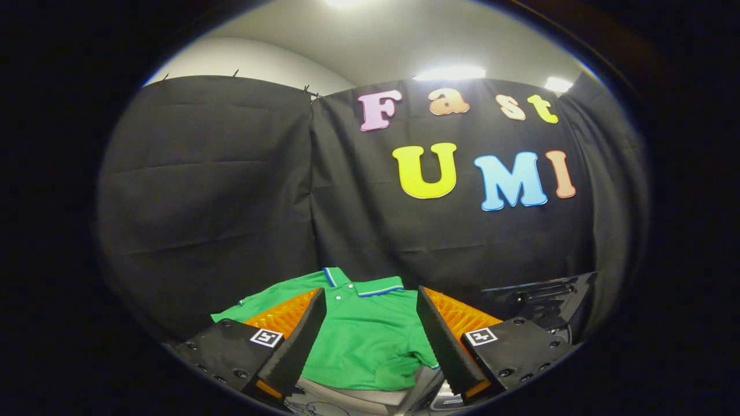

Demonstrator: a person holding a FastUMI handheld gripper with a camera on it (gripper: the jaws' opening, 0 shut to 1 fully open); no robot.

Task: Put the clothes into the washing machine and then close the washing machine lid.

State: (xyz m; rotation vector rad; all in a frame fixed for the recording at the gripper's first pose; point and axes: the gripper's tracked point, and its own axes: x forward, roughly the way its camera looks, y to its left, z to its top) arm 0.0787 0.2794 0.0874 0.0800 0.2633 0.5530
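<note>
Shirt [364,329]: bright green, plain; collar edged with blue and white stripes; white buttons at placket. Wall cloth [231,190]: black, creased. Ceiling [404,40]: white-grey. Machine [537,300] beyond right finger: black. Surface [358,396] under shirt: pale grey.

No readable text, brand or number on anything. Two small square black-and-white marker tags [266,337], coded patterns only, not legible as characters: one on each finger mount of gripper [370,300], lower left and lower right of frame. Green polo shirt [364,329], lower centre, shows no print or logo.
</note>
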